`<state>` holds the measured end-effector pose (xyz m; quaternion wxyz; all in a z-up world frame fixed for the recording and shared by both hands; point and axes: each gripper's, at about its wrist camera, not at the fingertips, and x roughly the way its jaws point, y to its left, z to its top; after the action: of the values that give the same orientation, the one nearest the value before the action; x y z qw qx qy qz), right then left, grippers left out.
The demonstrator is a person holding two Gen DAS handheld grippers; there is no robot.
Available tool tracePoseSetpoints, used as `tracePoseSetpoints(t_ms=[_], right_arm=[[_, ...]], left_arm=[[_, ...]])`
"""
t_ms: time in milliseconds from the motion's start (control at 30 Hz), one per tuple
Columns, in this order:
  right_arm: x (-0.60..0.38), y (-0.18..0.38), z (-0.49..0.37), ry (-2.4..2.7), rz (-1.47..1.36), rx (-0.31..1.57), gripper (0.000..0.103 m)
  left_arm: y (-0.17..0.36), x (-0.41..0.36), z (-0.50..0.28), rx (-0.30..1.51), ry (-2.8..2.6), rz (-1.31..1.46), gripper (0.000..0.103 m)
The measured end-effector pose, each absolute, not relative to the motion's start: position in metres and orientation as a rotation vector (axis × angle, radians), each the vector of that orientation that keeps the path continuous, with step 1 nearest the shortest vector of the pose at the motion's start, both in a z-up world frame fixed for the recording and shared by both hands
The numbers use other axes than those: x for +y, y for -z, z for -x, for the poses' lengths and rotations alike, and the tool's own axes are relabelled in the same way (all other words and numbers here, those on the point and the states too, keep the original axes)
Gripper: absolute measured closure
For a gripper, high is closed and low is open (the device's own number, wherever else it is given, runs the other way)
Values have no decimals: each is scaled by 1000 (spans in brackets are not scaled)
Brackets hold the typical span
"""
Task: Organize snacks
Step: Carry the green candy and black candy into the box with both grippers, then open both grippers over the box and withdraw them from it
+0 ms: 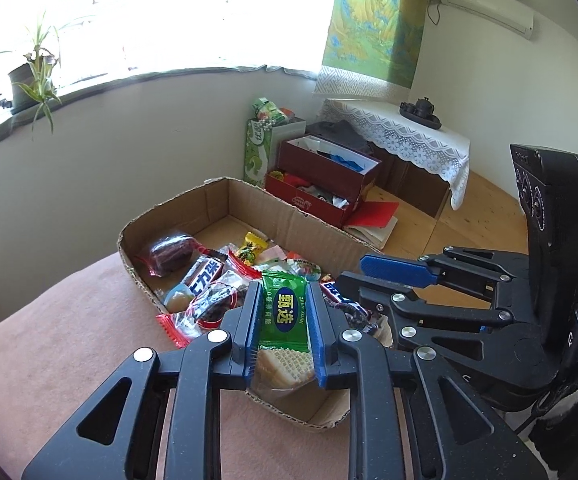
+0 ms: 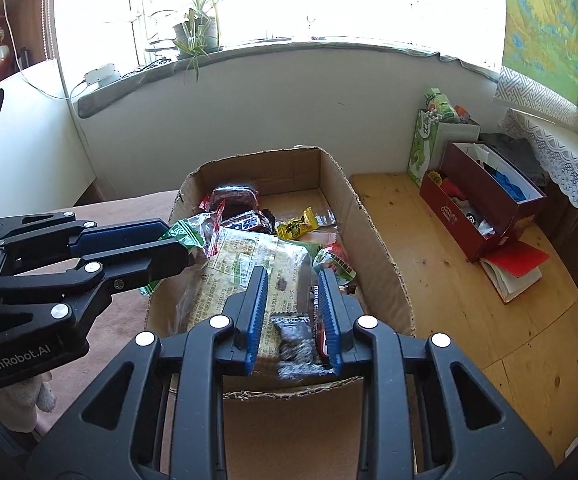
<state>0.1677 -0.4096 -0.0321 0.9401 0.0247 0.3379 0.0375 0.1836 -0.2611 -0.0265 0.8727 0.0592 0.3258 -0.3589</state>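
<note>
A: Start closest in. What has the left gripper got?

B: Its jaws are clamped on a green cracker packet, held by the edges, with the clear end and the crackers hanging toward the camera. It sits over the near end of the cardboard box.

A: And the right gripper?

B: Its jaws are pinched on a dark, crinkly snack wrapper, low between the pads, also above the box's near wall.

A: So both are carrying over the box. How should the drop go?

B: I'd say lower each packet close to the pile before parting the jaws, so nothing bounces off the low wall. The two grippers are just beside each other, so let one go at a time.

A: Where is there room?

B: The near half is crowded: a chocolate bar, a yellow sweet, a dark red-edged pack. The far end of the box floor is bare cardboard, so that looks the better spot.

A: Anything beyond?

B: A red shoebox on the wooden floor, well apart, and a potted plant on the sill.
</note>
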Motion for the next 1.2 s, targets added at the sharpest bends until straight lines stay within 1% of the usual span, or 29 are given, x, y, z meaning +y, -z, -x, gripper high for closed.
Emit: tracePoseSetpoints(t_ms=[200, 267, 300, 333, 367, 400, 433, 467, 533, 767, 833, 867, 1000, 1067, 1133, 1200], right_arm=[[-414, 31, -167, -68, -62, 687, 75], [-414, 30, -166, -65, -61, 685, 69], [-414, 29, -165, -63, -60, 681, 60], [-414, 28, -164, -56, -61, 676, 53], [-415, 26, -162, -53, -62, 669, 52], [-415, 25, -161, -51, -64, 664, 51], [-415, 23, -160, -48, -66, 660, 50], [-415, 21, -158, -45, -67, 656, 48], [-415, 18, -154, -34, -61, 648, 38], [-414, 14, -139, -14, -74, 640, 34], [-412, 13, -134, -3, -77, 635, 29], [-411, 12, -131, -1, -77, 631, 28], [-406, 9, -119, 11, -74, 619, 26], [-403, 7, -113, 13, -75, 610, 21], [-399, 5, -108, 19, -69, 599, 15], [-395, 3, -103, 26, -61, 591, 11]], left_arm=[[21, -259, -185, 672, 742, -112, 82], [20, -259, -184, 668, 749, -113, 82], [20, -257, -183, 668, 746, -113, 82], [19, -257, -182, 667, 745, -112, 82], [19, -257, -181, 668, 744, -111, 82], [18, -256, -179, 666, 745, -109, 79], [17, -255, -178, 663, 743, -108, 73], [15, -254, -177, 657, 740, -107, 70], [13, -252, -174, 648, 732, -104, 63], [6, -240, -162, 626, 717, -86, 62], [5, -235, -158, 623, 713, -81, 62], [5, -233, -156, 621, 710, -78, 62], [4, -224, -147, 611, 695, -71, 51], [4, -221, -144, 611, 689, -73, 48], [4, -218, -141, 614, 675, -69, 41], [4, -216, -139, 613, 664, -69, 37]])
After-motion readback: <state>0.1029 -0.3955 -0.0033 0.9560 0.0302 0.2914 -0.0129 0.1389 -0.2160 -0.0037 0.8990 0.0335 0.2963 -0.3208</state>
